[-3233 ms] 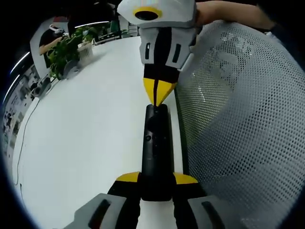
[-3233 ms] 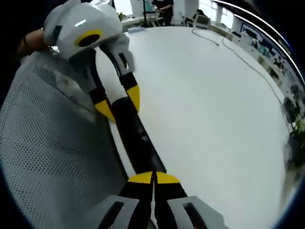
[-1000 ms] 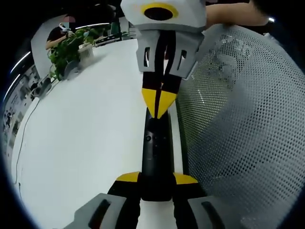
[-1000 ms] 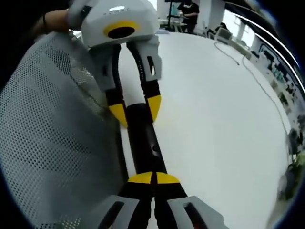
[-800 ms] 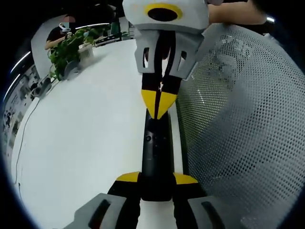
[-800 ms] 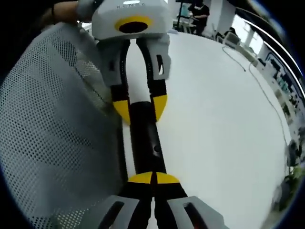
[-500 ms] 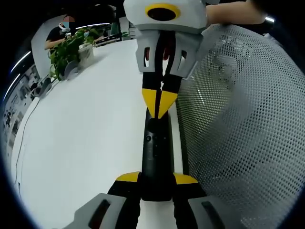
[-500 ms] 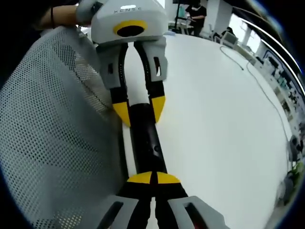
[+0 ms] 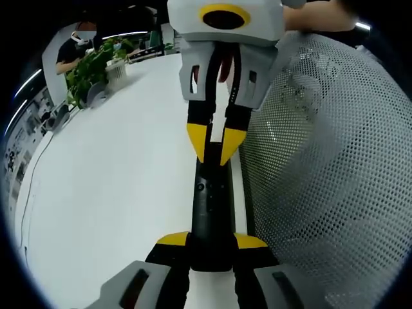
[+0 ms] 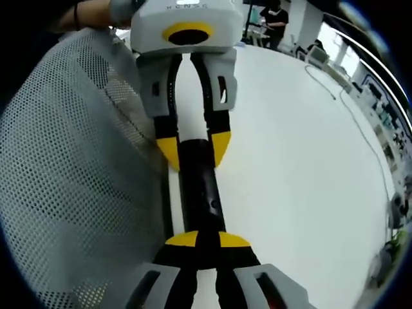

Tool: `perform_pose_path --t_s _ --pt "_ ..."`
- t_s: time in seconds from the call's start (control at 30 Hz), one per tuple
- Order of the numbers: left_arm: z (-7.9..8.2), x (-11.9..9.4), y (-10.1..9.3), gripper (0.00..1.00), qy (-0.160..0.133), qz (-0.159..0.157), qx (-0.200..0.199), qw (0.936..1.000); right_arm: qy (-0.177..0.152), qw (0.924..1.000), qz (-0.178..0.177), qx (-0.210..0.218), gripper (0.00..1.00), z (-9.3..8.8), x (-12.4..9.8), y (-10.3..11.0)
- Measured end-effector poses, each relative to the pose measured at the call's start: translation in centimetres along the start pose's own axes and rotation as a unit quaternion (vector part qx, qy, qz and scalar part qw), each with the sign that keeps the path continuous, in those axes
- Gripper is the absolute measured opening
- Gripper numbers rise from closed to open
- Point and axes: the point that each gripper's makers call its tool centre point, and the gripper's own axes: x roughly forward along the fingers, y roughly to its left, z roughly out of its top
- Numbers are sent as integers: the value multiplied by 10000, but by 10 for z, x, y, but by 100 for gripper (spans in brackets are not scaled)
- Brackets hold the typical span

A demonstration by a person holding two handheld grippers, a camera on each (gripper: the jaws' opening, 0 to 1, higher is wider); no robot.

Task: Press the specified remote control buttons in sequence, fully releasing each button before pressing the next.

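My left gripper [image 9: 212, 239] clamps the remote [image 9: 211, 199]; at 12 o'clock, my right gripper [image 9: 214, 147], jaws narrowly parted, should lift clear before repressing.

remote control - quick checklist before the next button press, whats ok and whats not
1. Left gripper holding the remote control: ok, its yellow tips clamp the near end.
2. Right gripper released from the last press: cannot tell; its jaws stand slightly apart over the far end, but contact is hidden.
3. Right gripper shut for a pointed press: not ok, there is a gap between its tips.
4. Round button visible: ok in the left gripper view; other buttons are too dark to tell.
5. Remote over the white table: ok, beside the mesh chair back.
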Motion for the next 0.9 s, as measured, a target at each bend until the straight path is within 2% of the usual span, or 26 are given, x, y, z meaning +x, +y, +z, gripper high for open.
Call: perform_pose_path --t_s 0.2,0.23,0.27,0.3,0.37,0.4,0.43,0.5,0.53,0.63,0.67,0.7,0.73,0.9 --pt "0 0 0 25 16 2 15 10000 144 9999 20 8 4 1 2 0" --pt "0 0 0 25 23 2 17 10000 211 9993 -140 -265 5 2 3 -1" --pt "0 0 0 25 31 1 47 10000 226 9992 -196 -274 5 1 2 1" --pt "0 0 0 25 30 3 41 10000 161 9994 -207 -241 5 0 3 2" --pt "0 0 0 25 17 -6 35 10000 -172 9994 -198 246 6 2 1 0" --pt "0 0 0 25 17 -4 37 10000 -274 9989 -176 329 6 1 0 -1" --pt "0 0 0 25 20 -4 42 10000 -329 9990 -191 251 6 1 0 -2" --pt "0 0 0 25 15 -3 38 10000 -379 9982 -137 449 6 1 -1 -2" --pt "0 0 0 25 10 -2 34 10000 -370 9984 -129 408 6 1 -1 -3" --pt "0 0 0 25 -7 -2 28 10000 -456 9979 -19 455 6 10 2 -3" --pt "0 0 0 25 -7 -2 23 10000 -389 9983 -21 427 5 10 3 -3" --pt "0 0 0 25 -9 -4 26 10000 -276 9995 -80 124 4 9 2 -5" --pt "0 0 0 25 -11 -5 28 10000 -229 9997 -50 28 4 9 3 -3" --pt "0 0 0 25 -29 -12 23 10000 -97 9996 -65 -267 4 8 4 -1"
